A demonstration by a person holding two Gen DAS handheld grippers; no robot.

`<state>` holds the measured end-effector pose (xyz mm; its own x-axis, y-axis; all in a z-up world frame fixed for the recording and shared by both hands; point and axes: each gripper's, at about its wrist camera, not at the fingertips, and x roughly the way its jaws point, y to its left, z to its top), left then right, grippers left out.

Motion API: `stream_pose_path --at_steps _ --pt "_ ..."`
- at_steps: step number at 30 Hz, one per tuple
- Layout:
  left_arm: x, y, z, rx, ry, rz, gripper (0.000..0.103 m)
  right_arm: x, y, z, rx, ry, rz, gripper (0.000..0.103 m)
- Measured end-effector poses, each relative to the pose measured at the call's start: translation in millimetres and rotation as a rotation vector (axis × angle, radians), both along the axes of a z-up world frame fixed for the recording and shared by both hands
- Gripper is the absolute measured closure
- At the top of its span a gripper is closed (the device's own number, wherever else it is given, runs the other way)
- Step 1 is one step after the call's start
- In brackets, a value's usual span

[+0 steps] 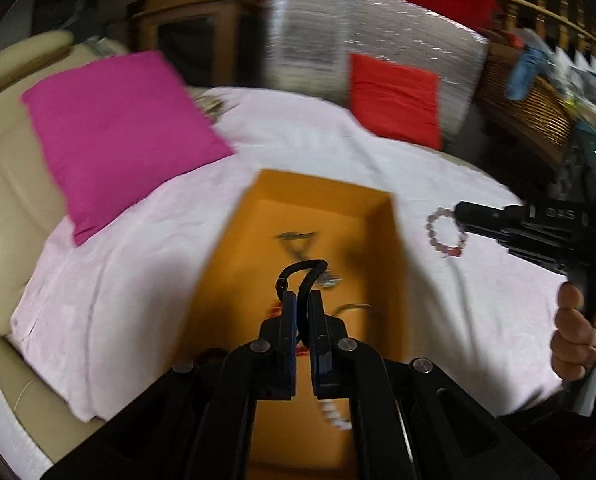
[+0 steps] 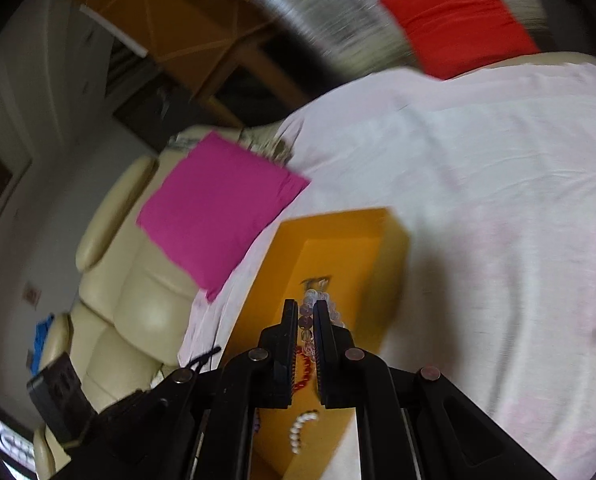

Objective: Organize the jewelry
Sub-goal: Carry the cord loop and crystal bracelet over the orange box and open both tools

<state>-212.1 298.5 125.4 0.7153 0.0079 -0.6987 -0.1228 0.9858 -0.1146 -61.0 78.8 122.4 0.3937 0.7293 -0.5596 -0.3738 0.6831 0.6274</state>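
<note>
An open orange box (image 1: 329, 216) lies on a pale pink sheet (image 1: 138, 280). My left gripper (image 1: 302, 300) is shut on a black cord necklace (image 1: 298, 270) and holds it over the box. My right gripper (image 2: 306, 308) is shut on a pink bead bracelet (image 2: 306, 322) with a red tassel, above the orange box (image 2: 337, 248). In the left wrist view the right gripper (image 1: 459, 210) holds that bracelet (image 1: 443, 232) just right of the box. White beads (image 2: 299, 430) and a silver piece (image 1: 329, 280) lie inside the box.
A magenta cushion (image 1: 118, 132) lies at the sheet's left edge on a cream sofa (image 1: 6, 184). A red cushion (image 1: 393, 96) leans on a silvery panel (image 1: 337, 40) at the back. A wicker shelf with clutter (image 1: 537, 100) stands at the right.
</note>
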Motion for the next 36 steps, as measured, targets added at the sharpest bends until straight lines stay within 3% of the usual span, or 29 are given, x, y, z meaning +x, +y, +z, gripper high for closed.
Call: stream_pose_path --at_steps 4,10,23,32,33,35,36 --pt "12.2 25.1 -17.3 -0.005 0.042 0.068 0.098 15.4 40.3 -9.3 -0.053 0.004 0.047 0.094" --pt "38.6 28.4 -38.5 -0.026 0.086 0.075 0.098 43.3 70.7 -26.4 -0.140 0.006 0.046 0.094" --pt "82.7 27.4 -63.2 -0.010 0.161 0.080 0.098 85.0 81.4 -48.1 -0.205 0.021 0.011 0.094" --pt "102.8 27.0 -80.2 0.019 0.208 0.124 0.098 91.8 79.4 -60.0 -0.215 0.060 0.043 0.091" --pt "103.5 26.2 -81.7 0.020 0.217 0.126 0.098 92.0 77.3 -59.5 -0.201 0.072 0.051 0.089" --pt "102.5 22.7 -82.1 0.035 0.219 0.123 0.097 90.2 66.4 -55.0 -0.158 0.076 0.048 0.071" --pt "101.1 21.0 -81.1 0.042 0.218 0.122 0.093 88.2 59.9 -51.6 -0.144 0.068 0.039 0.056"
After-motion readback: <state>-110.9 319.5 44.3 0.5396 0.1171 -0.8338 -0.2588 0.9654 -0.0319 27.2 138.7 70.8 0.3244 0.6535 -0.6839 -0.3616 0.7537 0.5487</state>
